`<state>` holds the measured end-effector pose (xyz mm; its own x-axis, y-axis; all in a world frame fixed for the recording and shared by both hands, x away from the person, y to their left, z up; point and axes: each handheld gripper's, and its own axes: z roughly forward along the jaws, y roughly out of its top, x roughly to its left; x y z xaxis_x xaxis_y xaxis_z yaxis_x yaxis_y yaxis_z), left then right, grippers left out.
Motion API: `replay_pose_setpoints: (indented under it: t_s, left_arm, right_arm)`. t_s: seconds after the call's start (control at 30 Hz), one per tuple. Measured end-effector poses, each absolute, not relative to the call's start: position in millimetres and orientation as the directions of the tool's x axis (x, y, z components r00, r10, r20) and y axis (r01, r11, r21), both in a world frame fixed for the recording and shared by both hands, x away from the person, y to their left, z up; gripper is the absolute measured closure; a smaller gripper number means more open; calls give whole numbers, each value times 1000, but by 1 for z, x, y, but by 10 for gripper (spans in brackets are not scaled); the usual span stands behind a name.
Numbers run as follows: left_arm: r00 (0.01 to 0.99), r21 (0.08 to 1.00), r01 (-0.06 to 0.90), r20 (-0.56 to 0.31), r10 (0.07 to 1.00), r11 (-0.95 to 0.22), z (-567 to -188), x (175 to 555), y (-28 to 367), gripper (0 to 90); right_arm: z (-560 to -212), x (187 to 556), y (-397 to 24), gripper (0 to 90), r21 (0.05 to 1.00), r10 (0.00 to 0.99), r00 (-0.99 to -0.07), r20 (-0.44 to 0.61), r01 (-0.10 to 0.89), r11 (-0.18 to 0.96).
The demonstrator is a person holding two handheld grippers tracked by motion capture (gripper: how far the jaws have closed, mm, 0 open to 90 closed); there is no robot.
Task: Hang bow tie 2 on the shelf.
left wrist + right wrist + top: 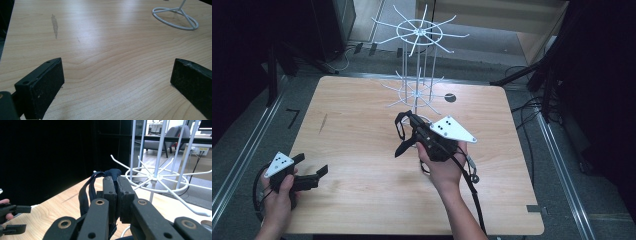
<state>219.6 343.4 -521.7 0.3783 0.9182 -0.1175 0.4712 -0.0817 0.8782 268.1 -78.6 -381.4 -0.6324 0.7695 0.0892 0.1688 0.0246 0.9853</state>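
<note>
High view: my right gripper (404, 131) pinches a dark looped fabric strap (400, 127) near the white wire hook rack (418, 60).

Left gripper view: jaws spread over bare wooden bench (105, 45).

Right gripper view: strap (87, 192) limp, light; best held at its bunched top.

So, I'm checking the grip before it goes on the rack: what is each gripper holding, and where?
The right gripper is shut on a dark strap, pinched at its knotted top end; the loops hang below. The left gripper is open, holding nothing.

Dim room w/ grey floor (242, 135), wood table (362, 150), grey chair (160, 142) behind.
</note>
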Motion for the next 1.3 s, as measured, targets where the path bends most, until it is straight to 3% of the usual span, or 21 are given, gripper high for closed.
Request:
replay_pose_setpoints:
  t_s: [1.3]
  left_arm:
    - [380,879,470,-119,917,-80,-522,220,344,0]
  right_arm:
    - [-397,301,-78,878,975,817,-568,98,218,35]
